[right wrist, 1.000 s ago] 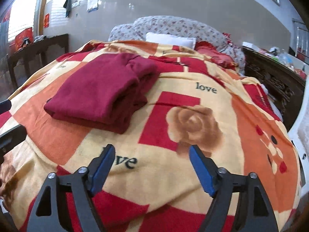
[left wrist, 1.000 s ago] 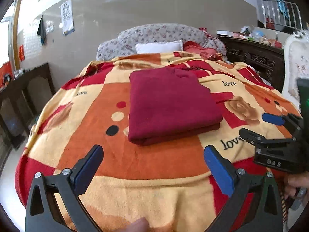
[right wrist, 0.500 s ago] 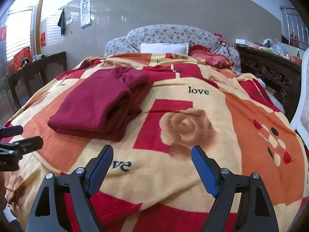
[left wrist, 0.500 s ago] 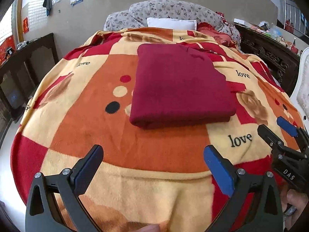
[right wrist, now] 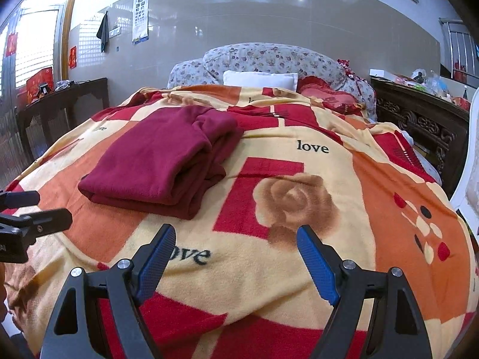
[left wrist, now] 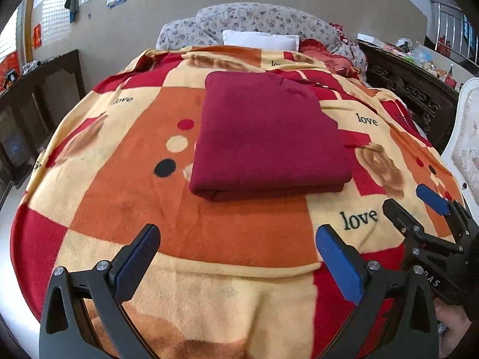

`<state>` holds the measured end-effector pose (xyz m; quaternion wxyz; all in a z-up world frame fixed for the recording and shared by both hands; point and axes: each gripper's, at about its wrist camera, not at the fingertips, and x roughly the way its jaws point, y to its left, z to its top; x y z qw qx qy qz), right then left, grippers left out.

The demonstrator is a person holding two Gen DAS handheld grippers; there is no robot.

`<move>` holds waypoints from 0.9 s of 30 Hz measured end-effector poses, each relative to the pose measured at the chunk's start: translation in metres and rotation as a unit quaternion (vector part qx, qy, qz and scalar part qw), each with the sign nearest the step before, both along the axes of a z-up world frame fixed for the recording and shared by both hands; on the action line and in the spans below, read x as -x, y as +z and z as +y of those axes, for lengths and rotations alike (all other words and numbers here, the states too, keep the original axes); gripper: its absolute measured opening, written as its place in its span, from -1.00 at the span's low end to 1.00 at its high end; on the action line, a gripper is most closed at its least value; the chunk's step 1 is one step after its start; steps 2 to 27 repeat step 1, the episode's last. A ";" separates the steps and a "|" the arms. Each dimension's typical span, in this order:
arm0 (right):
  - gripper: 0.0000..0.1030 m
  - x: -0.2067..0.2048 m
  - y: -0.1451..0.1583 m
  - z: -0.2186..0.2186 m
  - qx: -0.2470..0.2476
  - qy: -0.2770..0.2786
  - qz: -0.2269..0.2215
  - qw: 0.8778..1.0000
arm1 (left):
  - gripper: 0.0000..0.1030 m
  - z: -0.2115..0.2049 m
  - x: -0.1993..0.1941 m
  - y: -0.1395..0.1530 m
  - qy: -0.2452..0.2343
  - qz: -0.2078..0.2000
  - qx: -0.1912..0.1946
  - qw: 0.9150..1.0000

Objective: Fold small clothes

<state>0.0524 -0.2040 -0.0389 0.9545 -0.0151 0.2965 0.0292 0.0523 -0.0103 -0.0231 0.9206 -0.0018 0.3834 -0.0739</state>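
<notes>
A dark red garment (left wrist: pixel 266 140) lies folded into a thick rectangle on the patterned blanket (left wrist: pixel 128 197). It also shows in the right wrist view (right wrist: pixel 161 161), with its layered edges facing me. My left gripper (left wrist: pixel 238 246) is open and empty, held above the blanket in front of the garment's near edge. My right gripper (right wrist: pixel 236 251) is open and empty, to the right of the garment, over the word "love". Each gripper shows at the edge of the other's view: the right one (left wrist: pixel 419 206) and the left one (right wrist: pixel 33 209).
The blanket (right wrist: pixel 299 275) covers a bed with a white pillow (left wrist: pixel 260 39) and floral cushions (right wrist: pixel 269 59) at its head. A dark wooden cabinet (right wrist: pixel 419 119) stands on the right and a dark side table (right wrist: pixel 60 98) on the left. A white chair back (left wrist: pixel 467 137) is at far right.
Both grippers have drawn back and risen a little from the folded garment, staying open. The garment has not moved.
</notes>
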 end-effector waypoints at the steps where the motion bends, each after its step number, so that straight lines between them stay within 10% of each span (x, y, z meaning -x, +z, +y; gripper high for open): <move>1: 0.68 0.000 0.000 0.000 0.000 0.000 0.000 1.000 | 1.00 -0.001 0.000 0.001 -0.003 -0.001 0.001 1.000; 27: 0.68 0.000 0.000 0.000 0.000 0.000 0.000 1.000 | 1.00 -0.001 0.000 0.001 -0.003 -0.001 0.001 1.000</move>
